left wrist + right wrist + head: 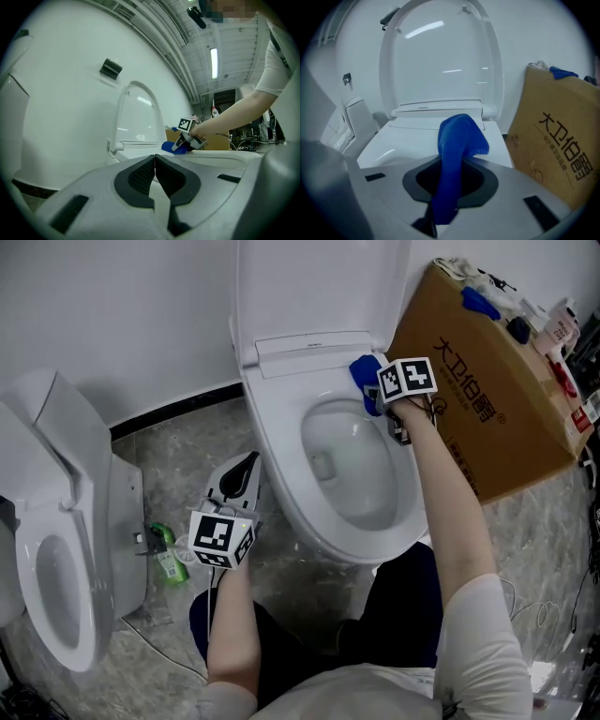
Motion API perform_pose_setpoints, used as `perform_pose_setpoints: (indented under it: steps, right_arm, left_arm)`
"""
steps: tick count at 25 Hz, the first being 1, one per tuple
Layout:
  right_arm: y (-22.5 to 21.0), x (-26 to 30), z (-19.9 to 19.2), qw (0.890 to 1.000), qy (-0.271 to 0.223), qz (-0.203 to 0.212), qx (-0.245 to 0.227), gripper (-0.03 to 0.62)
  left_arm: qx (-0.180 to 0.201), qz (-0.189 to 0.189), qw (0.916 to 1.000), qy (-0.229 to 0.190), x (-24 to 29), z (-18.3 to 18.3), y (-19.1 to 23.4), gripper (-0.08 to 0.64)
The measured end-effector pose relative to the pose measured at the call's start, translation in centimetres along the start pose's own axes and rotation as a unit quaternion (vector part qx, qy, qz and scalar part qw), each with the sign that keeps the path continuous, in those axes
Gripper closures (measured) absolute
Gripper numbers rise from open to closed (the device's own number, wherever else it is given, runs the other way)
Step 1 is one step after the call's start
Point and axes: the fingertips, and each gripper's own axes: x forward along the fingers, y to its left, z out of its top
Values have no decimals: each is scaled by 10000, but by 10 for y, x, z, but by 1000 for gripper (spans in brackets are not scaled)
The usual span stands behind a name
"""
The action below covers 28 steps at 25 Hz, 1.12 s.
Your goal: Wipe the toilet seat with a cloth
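A white toilet with its lid (319, 282) raised fills the middle of the head view, and its seat (274, 460) is down around the bowl. My right gripper (375, 397) is at the seat's back right, shut on a blue cloth (364, 374) that rests against the seat. In the right gripper view the cloth (458, 145) hangs out from between the jaws, over the seat's rear (417, 136). My left gripper (249, 463) hovers beside the seat's left rim, shut with nothing in it. From the left gripper view, the shut left gripper (155, 171) faces the seat (220, 157) and the cloth (168, 146).
A large cardboard box (497, 390) with small items on top stands right of the toilet, close to my right arm. A second white toilet (56, 559) stands at the left, with a green bottle (170, 561) on the marbled floor (178, 456) between them. The person's knees are just below the bowl.
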Motion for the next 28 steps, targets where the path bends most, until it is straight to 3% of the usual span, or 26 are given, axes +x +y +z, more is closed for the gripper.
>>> perform_pose_setpoints:
  steps: [7, 28]
  right_arm:
    - [11, 5, 6, 9999, -128, 34, -45, 520]
    - [68, 21, 1, 9973, -137, 727, -40, 521]
  left_arm:
    - [56, -70, 10000, 36, -1, 0, -6, 551]
    - [93, -48, 9999, 80, -4, -1, -3, 551]
